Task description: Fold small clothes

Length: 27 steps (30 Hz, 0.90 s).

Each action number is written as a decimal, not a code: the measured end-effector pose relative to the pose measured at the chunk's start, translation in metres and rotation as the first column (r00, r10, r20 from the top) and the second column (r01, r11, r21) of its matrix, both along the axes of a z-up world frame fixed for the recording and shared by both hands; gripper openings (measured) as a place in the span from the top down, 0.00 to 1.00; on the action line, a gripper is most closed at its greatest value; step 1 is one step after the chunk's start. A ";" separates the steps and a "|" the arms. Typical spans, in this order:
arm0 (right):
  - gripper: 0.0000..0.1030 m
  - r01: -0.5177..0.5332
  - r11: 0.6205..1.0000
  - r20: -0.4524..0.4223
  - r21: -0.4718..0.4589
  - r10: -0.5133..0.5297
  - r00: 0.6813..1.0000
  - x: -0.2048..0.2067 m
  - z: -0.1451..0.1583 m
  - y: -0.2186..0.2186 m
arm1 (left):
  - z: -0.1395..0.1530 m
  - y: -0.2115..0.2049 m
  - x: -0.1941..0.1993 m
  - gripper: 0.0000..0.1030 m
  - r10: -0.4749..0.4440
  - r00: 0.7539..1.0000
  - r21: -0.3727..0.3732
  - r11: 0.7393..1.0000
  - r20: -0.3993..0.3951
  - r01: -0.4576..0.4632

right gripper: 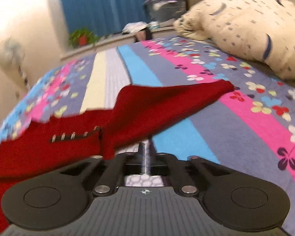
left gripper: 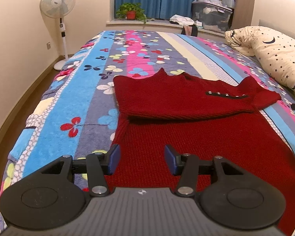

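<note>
Red sweater (left gripper: 186,106) on floral blanket (left gripper: 84,90), pillow (left gripper: 275,59) beside, left tool (left gripper: 141,159) spread, right tool (right gripper: 145,153) pinching sleeve

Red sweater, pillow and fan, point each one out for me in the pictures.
red sweater (left gripper: 186,133), left wrist view, on the flat knit body.
pillow (left gripper: 275,57), left wrist view, on its star-printed middle.
fan (left gripper: 57,1), left wrist view, on the round head.
</note>
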State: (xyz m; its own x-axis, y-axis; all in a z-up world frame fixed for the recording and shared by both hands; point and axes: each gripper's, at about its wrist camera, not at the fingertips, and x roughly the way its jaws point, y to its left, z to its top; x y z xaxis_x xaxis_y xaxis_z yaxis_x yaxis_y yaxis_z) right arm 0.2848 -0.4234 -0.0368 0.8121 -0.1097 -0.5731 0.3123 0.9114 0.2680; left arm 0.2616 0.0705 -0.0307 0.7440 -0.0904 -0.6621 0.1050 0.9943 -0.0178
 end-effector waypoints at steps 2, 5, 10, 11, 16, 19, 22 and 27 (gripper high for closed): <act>1.00 0.065 0.996 0.037 0.053 -0.067 0.997 0.001 0.000 -0.016 | -0.001 -0.004 0.001 0.47 -0.012 1.000 0.005 1.000 0.001 0.012; 0.97 0.159 0.975 0.048 0.159 -0.168 0.985 0.010 -0.011 -0.054 | -0.005 -0.011 0.005 0.47 -0.030 1.000 0.020 0.999 -0.008 0.030; 0.96 0.253 0.929 0.046 0.271 -0.275 0.960 0.039 -0.045 -0.102 | -0.012 -0.018 0.010 0.47 -0.055 0.998 0.037 0.998 -0.021 0.056; 0.96 0.253 0.925 0.049 0.285 -0.277 0.960 0.047 -0.052 -0.109 | -0.014 -0.018 0.011 0.47 -0.057 0.998 0.039 0.998 -0.023 0.058; 0.65 0.255 0.906 0.060 0.339 -0.291 0.955 0.084 -0.082 -0.133 | -0.023 -0.019 0.022 0.47 -0.046 0.998 0.056 0.997 -0.042 0.049; 0.49 0.294 0.872 0.060 0.391 -0.343 0.937 0.098 -0.098 -0.148 | -0.026 -0.020 0.026 0.47 -0.039 0.999 0.084 0.996 -0.037 0.042; 0.49 0.313 0.840 0.040 0.443 -0.368 0.929 0.116 -0.113 -0.163 | -0.027 -0.020 0.028 0.47 -0.038 0.999 0.096 0.995 -0.022 0.040; 0.50 0.308 0.841 0.051 0.445 -0.368 0.929 0.140 -0.126 -0.172 | -0.029 -0.017 0.035 0.47 -0.022 0.999 0.084 0.996 -0.027 0.024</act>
State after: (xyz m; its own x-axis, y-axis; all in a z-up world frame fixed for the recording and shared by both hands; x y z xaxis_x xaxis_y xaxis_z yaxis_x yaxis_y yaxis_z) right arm 0.4251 -0.5950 -0.1625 0.8387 -0.1633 -0.5196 0.5156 0.5452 0.6609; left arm 0.2965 0.0535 -0.0593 0.7244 -0.0499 -0.6875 0.1283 0.9897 0.0634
